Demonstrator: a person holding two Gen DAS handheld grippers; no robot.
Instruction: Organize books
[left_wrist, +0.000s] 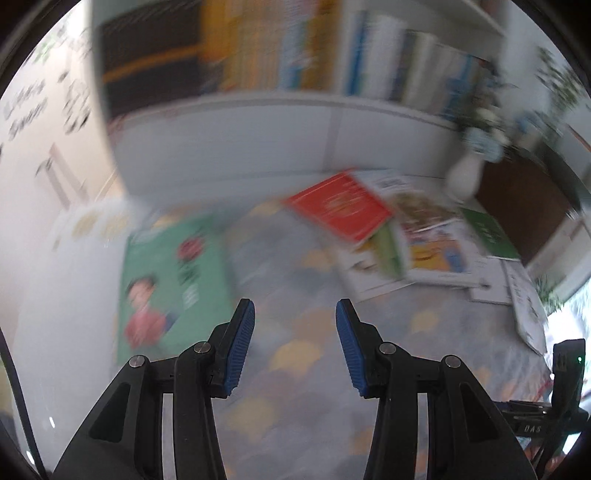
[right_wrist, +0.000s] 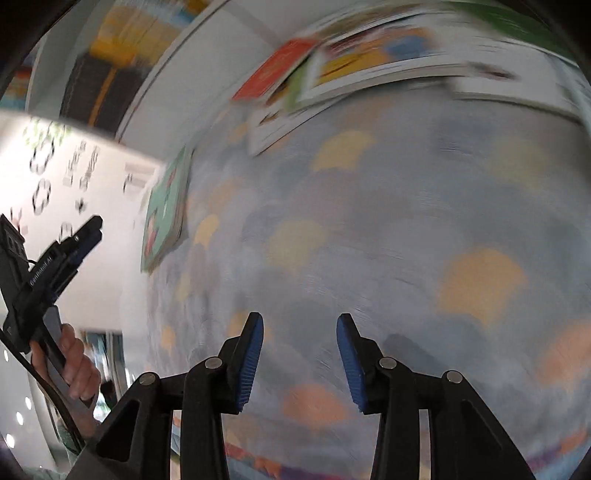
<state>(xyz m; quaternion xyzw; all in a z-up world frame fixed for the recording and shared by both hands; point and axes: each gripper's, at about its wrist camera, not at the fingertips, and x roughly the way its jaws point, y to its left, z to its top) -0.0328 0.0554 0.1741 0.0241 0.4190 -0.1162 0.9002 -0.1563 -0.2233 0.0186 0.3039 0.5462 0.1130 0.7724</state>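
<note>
Both views are blurred by motion. My left gripper (left_wrist: 295, 306) is open and empty above a patterned grey rug (left_wrist: 295, 354). A green book (left_wrist: 173, 280) lies flat on the rug to its left. Ahead to the right is a loose pile of books with a red book (left_wrist: 338, 208) on top, and a small green book (left_wrist: 487, 230) at its right end. My right gripper (right_wrist: 299, 321) is open over bare rug (right_wrist: 369, 229), nothing between its pads. The pile with the red book (right_wrist: 273, 70) is far ahead in that view and the green book (right_wrist: 164, 214) at left.
A white bookcase (left_wrist: 258, 129) with packed book rows stands behind the rug. A white vase (left_wrist: 465, 177) sits beside dark wooden furniture (left_wrist: 524, 199) at right. In the right wrist view a hand holds the left gripper's body (right_wrist: 48, 266) at the left edge, before a white wall (right_wrist: 92, 177).
</note>
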